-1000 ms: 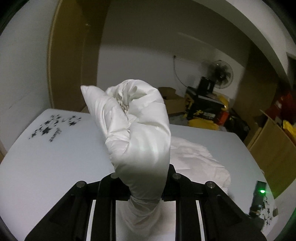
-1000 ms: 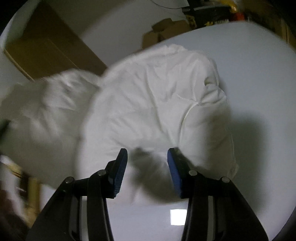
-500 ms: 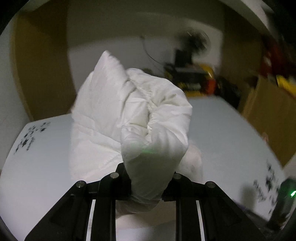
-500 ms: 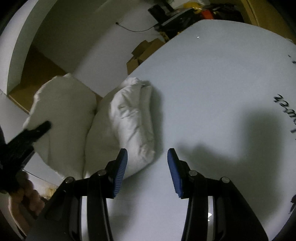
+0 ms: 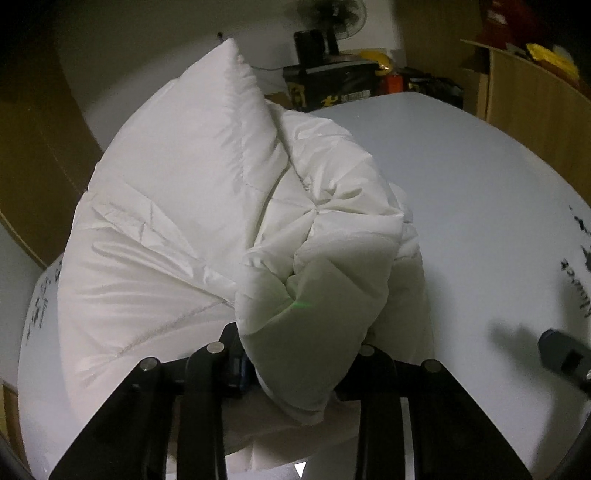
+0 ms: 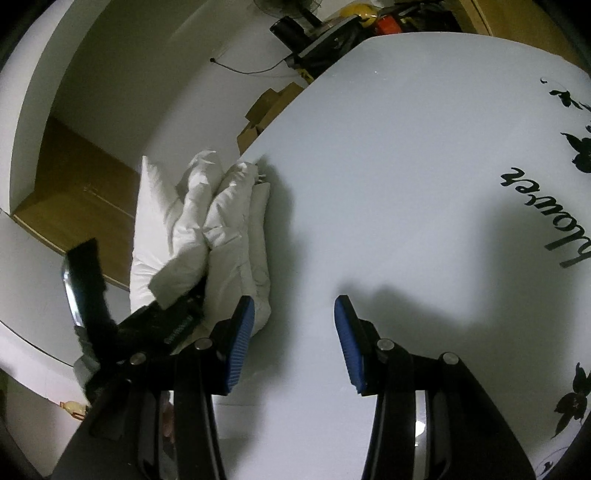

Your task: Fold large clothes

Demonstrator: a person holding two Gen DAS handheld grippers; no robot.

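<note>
A white puffy quilted garment (image 5: 207,206) lies bunched on the left part of the white table (image 5: 480,206). My left gripper (image 5: 299,354) is shut on a thick fold of it, which bulges up between the fingers and hides their tips. In the right wrist view the garment (image 6: 225,221) sits at the table's left edge, with the left gripper (image 6: 177,306) clamped on it. My right gripper (image 6: 291,339) is open and empty, its blue pads (image 6: 240,339) just right of the garment, above bare table (image 6: 406,184).
Black flower and script decals (image 6: 546,206) mark the table's right side. Beyond the far edge stand a fan (image 5: 325,14), a black box (image 5: 332,81) and cardboard boxes (image 6: 269,110). A wooden cabinet (image 5: 535,96) stands at the right. The right gripper's tip (image 5: 565,354) shows at the right.
My left gripper has swung the held fold to the left side of the table and lowered it. My right gripper has pulled back from the garment and now faces bare table.
</note>
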